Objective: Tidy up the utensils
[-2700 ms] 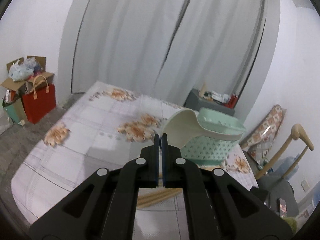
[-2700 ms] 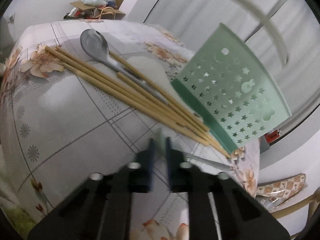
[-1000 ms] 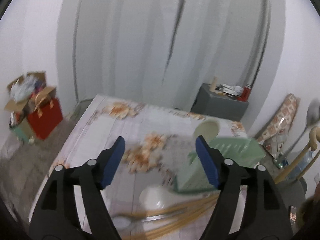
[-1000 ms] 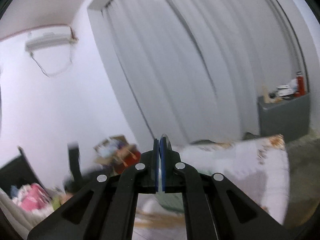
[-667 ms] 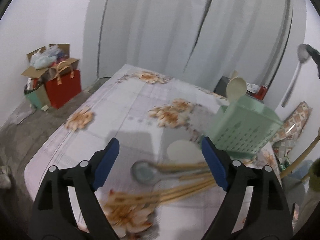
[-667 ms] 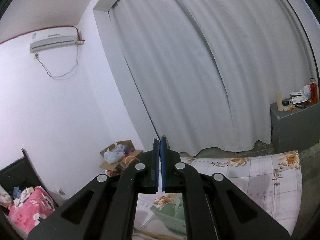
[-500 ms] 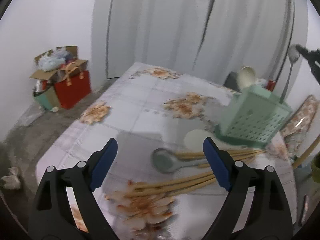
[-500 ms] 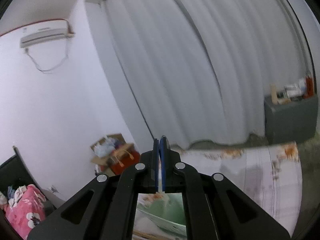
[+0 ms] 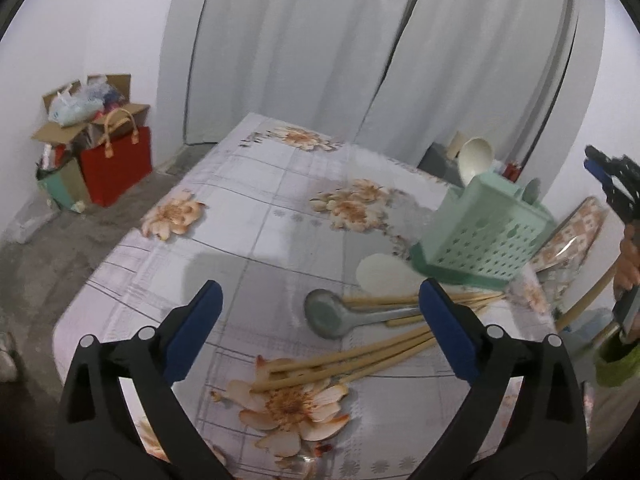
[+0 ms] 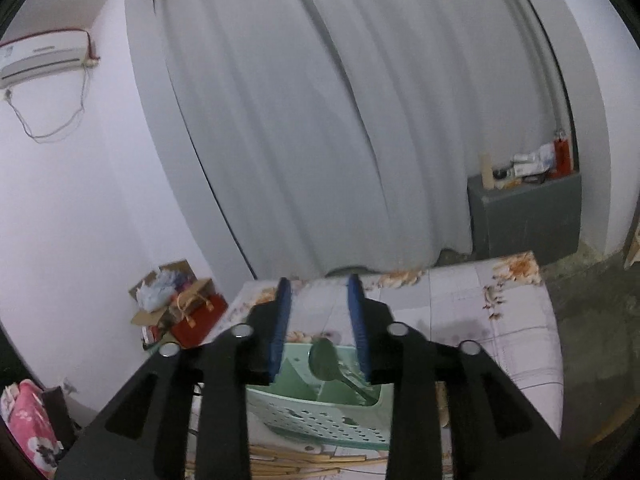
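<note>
A mint-green plastic caddy (image 9: 486, 236), square-sided and pierced with small holes, stands on the right of a table (image 9: 256, 208) covered in a smooth floral cloth. A cream round-bowled spoon (image 9: 475, 159) and a grey metal spoon (image 10: 326, 360) stand inside it. Just near of the caddy, on the cloth, lie a second grey metal spoon (image 9: 332, 317), a pale flat spoon (image 9: 382, 274) and a loose bundle of slim wooden chopsticks (image 9: 340, 362).

The left gripper (image 9: 318, 330) hovers above these, its blue-padded jaws opening wide with nothing pinched. The right gripper (image 10: 319, 326) hangs over the caddy, its jaws opening, apart from the spoon below.

Pleated white curtains (image 9: 360, 52) hang beyond the table. A red bag (image 9: 116, 168) and cardboard boxes (image 9: 92, 118) sit on the floor far left; a grey cabinet (image 10: 524, 212) stands far right.
</note>
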A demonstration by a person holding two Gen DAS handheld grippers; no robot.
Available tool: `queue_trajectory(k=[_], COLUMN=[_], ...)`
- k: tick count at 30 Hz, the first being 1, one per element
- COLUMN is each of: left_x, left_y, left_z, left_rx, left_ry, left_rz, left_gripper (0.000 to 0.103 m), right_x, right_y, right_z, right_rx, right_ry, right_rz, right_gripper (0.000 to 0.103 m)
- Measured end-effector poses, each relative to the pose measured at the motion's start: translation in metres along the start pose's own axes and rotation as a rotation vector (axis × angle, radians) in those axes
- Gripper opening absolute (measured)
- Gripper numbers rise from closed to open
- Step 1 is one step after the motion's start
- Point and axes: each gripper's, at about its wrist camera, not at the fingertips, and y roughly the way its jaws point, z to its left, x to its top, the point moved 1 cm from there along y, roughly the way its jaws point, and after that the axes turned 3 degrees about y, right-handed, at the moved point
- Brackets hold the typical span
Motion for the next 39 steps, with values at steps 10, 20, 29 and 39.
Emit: queue_trajectory(k=[10, 20, 29, 39], left_x=[-0.012, -0.017, -0.025, -0.023], left_y=[0.023, 0.048, 0.072, 0.087], left_z=[0.014, 0.020, 0.027, 0.017], left_rx=[-0.111, -0.063, -0.028, 0.046], left_ry=[-0.127, -0.106, -0.194, -0.139], left_rz=[0.104, 0.177, 0.214, 0.207], left_gripper=[0.095, 0.081, 0.051, 0.036], right_x=[-0.135, -0.189, -0.198, -0.193], right_y=[0.044, 0.066, 0.051, 0.042], right_z=[0.029, 0.055, 0.042, 0.019], right_rx=[0.102, 0.115, 0.113, 0.126], right_ry=[0.026, -0.067, -0.019, 0.067], right_rz=[0.432, 0.583, 0.602, 0.591], right_gripper=[0.044, 0.044, 0.044, 0.044])
